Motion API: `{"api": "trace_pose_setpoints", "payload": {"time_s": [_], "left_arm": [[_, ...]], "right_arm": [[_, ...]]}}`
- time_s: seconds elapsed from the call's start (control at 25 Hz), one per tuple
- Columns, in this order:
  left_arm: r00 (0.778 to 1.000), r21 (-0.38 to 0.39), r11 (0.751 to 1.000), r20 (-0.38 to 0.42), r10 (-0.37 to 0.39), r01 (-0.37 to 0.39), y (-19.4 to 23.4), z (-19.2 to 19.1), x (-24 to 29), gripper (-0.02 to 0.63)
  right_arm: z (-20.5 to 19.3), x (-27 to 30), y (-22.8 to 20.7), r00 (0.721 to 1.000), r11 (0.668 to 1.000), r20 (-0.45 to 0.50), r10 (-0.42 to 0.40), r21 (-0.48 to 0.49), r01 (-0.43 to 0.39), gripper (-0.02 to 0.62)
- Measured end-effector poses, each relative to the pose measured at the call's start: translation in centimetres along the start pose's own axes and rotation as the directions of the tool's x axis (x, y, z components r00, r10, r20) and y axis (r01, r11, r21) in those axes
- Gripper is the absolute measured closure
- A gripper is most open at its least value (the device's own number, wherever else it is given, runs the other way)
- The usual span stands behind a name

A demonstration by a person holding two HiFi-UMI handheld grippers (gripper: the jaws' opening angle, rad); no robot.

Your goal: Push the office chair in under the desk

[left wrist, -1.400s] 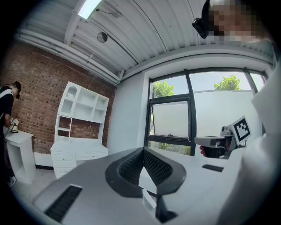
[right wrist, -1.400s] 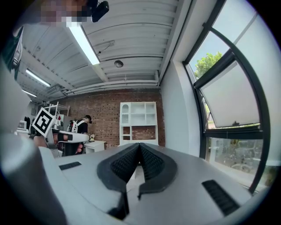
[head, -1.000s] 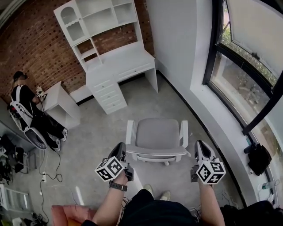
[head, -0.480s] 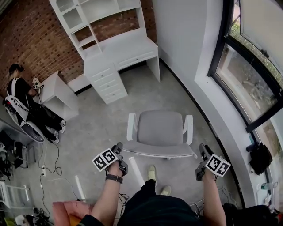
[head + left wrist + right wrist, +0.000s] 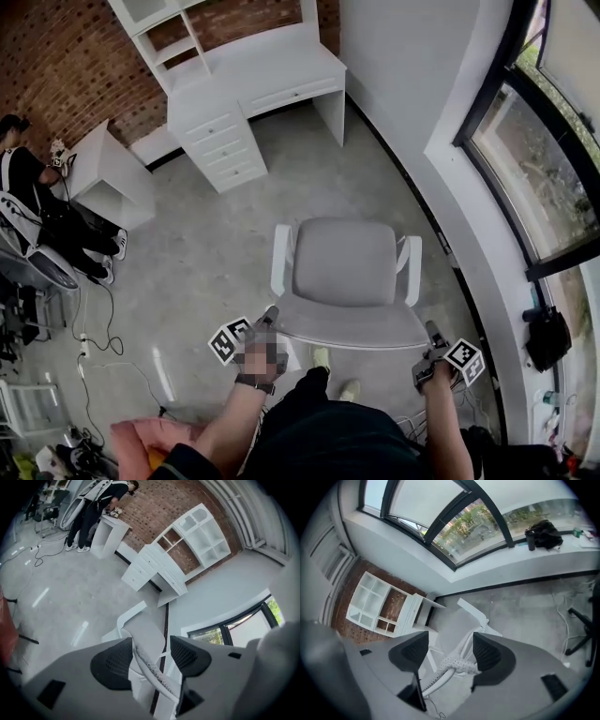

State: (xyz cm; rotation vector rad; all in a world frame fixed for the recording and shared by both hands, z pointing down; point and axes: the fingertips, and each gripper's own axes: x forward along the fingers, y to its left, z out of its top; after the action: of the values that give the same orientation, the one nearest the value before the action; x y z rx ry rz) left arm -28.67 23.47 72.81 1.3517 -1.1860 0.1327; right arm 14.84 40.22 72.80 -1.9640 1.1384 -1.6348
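The grey-and-white office chair [image 5: 342, 267] stands on the concrete floor, facing the white desk [image 5: 272, 70] with its kneehole at the far end, well apart from it. My left gripper [image 5: 265, 323] is at the left end of the backrest's top edge and my right gripper [image 5: 431, 339] is at its right end. Both sets of jaws are opening. In the left gripper view the mesh backrest edge [image 5: 147, 665] runs between the spread jaws of the left gripper [image 5: 150, 656]. In the right gripper view the same edge [image 5: 457, 662] lies between the jaws of the right gripper [image 5: 451, 651], with gaps at the pads.
A drawer unit [image 5: 220, 150] stands under the desk's left part. A seated person [image 5: 28, 187] works by a small white cabinet [image 5: 108, 178] at the left. Cables [image 5: 94, 347] lie on the floor. The curved wall and window [image 5: 534, 159] close the right side.
Both grippers have come down from above the backrest's corners to its top edge, and their jaws have spread apart. The head view has tilted, so the desk sits higher in the picture.
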Motion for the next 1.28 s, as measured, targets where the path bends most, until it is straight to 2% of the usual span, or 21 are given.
{"api": "trace_pose_setpoints", "payload": {"time_s": [0.2, 0.28, 0.36, 0.64, 0.68, 1.0, 1.28], "left_arm": [[0.994, -0.079, 0.996, -0.109, 0.031, -0.039, 1.7, -1.9, 2.2, 0.366], [0.991, -0.085, 0.995, -0.127, 0.044, -0.055, 2.1, -2.0, 2.9, 0.411], [0.988, -0.08, 0.994, -0.14, 0.058, -0.069, 2.5, -2.0, 3.2, 0.451], [0.975, -0.027, 0.999, -0.221, 0.035, -0.042, 2.7, -1.6, 4.9, 0.43], [0.972, -0.017, 0.999, -0.232, 0.04, -0.045, 2.7, -1.7, 5.0, 0.433], [0.951, 0.089, 0.995, -0.3, 0.069, -0.044, 1.0, -1.3, 7.3, 0.423], [0.956, 0.08, 0.995, -0.281, 0.086, -0.066, -0.8, 0.9, 10.2, 0.426]], "right_arm": [[-2.4, 2.1, -0.5, 0.995, 0.994, -0.064, -0.07, 0.082, 0.076, 0.325], [-3.4, 2.7, -0.8, 0.99, 0.988, -0.086, -0.107, 0.102, 0.116, 0.338], [-3.9, 3.1, -1.3, 0.983, 0.979, -0.084, -0.16, 0.112, 0.169, 0.435], [-3.6, 4.6, -2.0, 0.97, 0.969, -0.094, -0.223, 0.084, 0.231, 0.459], [-3.5, 4.8, -2.0, 0.968, 0.968, -0.098, -0.231, 0.078, 0.239, 0.477], [-0.5, 8.0, -0.2, 0.964, 0.971, -0.12, -0.237, 0.006, 0.239, 0.485], [2.1, 12.0, 1.9, 0.966, 0.975, -0.13, -0.223, -0.024, 0.221, 0.48]]}}
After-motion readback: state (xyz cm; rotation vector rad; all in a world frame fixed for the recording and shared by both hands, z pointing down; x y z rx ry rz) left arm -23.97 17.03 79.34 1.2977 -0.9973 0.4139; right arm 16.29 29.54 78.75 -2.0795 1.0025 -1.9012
